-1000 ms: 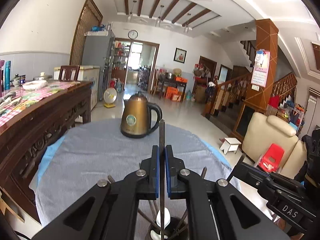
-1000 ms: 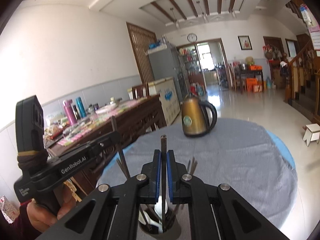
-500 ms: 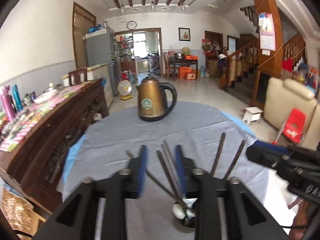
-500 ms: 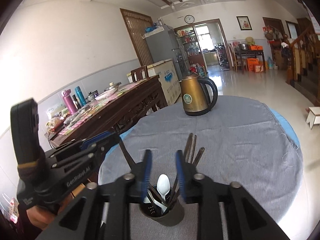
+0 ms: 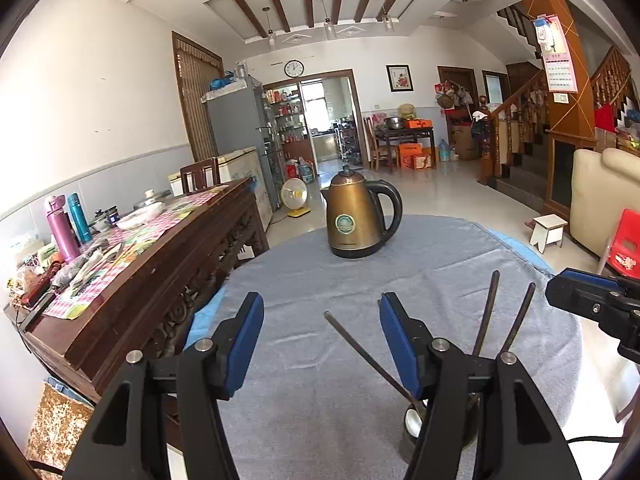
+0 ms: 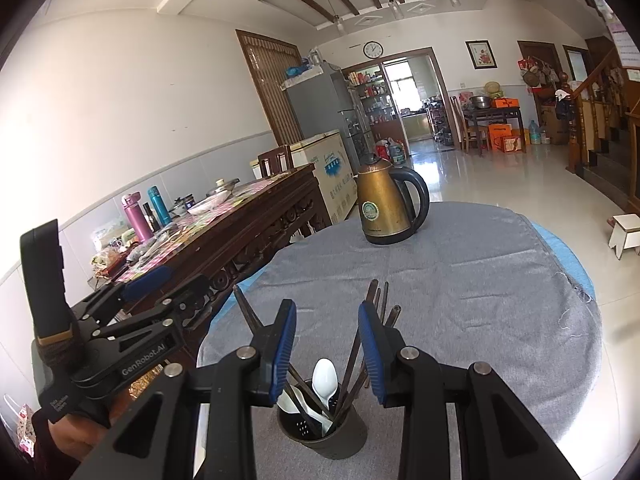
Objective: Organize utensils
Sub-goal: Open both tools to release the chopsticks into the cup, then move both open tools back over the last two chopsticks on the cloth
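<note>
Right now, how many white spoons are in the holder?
2 seen: one spoon stands upright mid-holder, another spoon leans left beside it. The chopsticks may hide more.

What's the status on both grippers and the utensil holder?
Left gripper open, right gripper open, both just released, nothing held. Chopsticks and spoon stand in holder. Nothing blocking.

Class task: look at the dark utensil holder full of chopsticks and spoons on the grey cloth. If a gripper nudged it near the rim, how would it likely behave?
The utensil holder looks narrow and tall, so it may tip. Long chopsticks lean outward above it, probably raising its balance point. The grey cloth likely grips rather than lets it slide.
</note>
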`<state>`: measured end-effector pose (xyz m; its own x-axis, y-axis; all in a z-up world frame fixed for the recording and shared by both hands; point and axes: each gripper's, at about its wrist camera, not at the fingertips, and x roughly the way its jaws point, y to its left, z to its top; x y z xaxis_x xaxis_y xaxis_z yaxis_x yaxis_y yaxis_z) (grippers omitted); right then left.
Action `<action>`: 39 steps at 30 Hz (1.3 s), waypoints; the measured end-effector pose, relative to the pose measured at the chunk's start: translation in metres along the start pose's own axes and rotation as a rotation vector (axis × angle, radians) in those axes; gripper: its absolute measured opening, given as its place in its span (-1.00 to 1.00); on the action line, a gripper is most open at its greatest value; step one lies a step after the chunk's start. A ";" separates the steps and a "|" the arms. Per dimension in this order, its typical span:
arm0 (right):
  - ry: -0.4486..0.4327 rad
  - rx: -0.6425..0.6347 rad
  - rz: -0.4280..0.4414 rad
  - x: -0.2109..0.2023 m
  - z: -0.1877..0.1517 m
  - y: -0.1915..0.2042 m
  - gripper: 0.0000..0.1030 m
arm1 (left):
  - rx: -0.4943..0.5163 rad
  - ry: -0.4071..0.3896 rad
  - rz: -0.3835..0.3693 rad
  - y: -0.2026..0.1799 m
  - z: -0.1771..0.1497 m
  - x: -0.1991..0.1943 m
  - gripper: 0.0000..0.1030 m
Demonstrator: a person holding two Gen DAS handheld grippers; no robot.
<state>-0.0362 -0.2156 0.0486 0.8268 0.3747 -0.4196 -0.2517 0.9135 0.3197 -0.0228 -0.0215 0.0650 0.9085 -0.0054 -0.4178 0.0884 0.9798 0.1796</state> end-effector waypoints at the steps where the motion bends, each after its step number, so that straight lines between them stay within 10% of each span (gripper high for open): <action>1: 0.003 0.001 0.000 0.001 0.000 0.000 -0.32 | -0.001 0.000 0.006 0.001 0.000 0.000 0.21; 7: -0.014 0.002 -0.010 -0.002 0.000 0.001 0.13 | 0.004 0.000 0.065 0.008 0.003 -0.001 0.31; 30: -0.021 -0.047 -0.019 -0.003 0.003 0.021 0.13 | -0.235 0.007 0.432 0.169 -0.033 -0.032 0.47; 39: 0.020 -0.111 -0.008 0.017 0.007 0.049 0.15 | -0.294 0.110 0.382 0.202 -0.059 -0.016 0.58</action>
<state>-0.0311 -0.1654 0.0632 0.8191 0.3697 -0.4387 -0.3002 0.9279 0.2213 -0.0436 0.1885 0.0558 0.8037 0.3713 -0.4650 -0.3765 0.9224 0.0859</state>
